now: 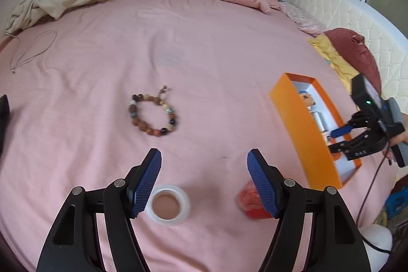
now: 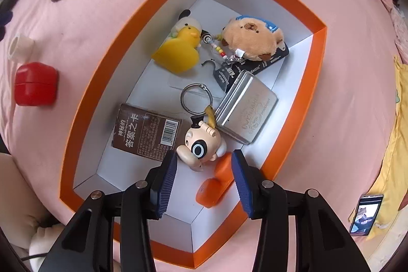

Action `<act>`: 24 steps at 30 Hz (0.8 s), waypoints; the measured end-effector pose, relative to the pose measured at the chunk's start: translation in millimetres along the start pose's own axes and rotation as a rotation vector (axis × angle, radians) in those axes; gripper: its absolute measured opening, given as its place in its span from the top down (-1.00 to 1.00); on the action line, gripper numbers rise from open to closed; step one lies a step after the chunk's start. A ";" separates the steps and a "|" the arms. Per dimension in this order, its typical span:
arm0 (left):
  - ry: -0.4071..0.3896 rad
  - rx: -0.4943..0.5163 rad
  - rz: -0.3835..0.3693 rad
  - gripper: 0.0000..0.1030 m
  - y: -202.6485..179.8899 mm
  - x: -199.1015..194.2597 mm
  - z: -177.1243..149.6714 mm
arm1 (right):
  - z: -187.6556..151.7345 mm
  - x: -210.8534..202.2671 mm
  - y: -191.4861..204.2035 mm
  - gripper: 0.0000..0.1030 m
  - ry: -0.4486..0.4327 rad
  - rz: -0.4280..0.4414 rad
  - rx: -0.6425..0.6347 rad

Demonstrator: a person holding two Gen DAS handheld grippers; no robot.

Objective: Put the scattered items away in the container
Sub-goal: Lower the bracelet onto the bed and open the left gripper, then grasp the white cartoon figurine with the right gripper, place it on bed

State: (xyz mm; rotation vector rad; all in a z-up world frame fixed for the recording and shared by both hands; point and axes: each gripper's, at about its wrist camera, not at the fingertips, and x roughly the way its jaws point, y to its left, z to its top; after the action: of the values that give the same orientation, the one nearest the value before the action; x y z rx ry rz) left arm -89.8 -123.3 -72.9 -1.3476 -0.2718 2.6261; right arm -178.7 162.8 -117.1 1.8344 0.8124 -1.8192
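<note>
Both grippers empty over the pink bed, box half filled.

The left gripper point(image 1: 204, 180) has its fingers apart, nothing between them; a clear tape roll point(image 1: 168, 204) lies just inside its left finger, a red plastic case point(image 1: 251, 202) behind its right finger. The right gripper point(image 2: 204, 177) hangs over the open orange cardboard box point(image 2: 293, 103), fingers apart above an orange toy point(image 2: 214, 188).

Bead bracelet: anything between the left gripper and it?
Nothing visible. The bead bracelet lies alone on the pink sheet, ahead of the open left gripper; the tape roll and red case sit nearer, off that line.
</note>
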 end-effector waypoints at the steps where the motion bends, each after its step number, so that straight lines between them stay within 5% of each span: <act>1: -0.003 -0.004 -0.006 -0.36 -2.6 -2.8 0.5 | 1.5 1.3 0.9 0.14 0.012 -0.005 -0.006; 11: -0.031 -0.063 -0.045 -0.37 -8.2 -21.2 -2.7 | 4.4 1.9 -8.6 0.27 0.051 0.089 0.025; 19: -0.054 -0.072 -0.009 -0.37 0.6 -35.8 -3.5 | -34.4 -41.7 -23.8 0.27 -0.192 0.217 0.190; 24: -0.068 -0.113 0.051 -0.37 8.7 -37.9 -4.6 | -38.9 -97.1 5.0 0.27 -0.394 0.352 0.195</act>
State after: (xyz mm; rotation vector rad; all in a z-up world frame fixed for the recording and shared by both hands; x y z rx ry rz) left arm -64.9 -140.4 -47.9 -1.3168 -0.4060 2.7403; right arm -143.3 174.8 -19.2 1.5277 0.1620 -1.9765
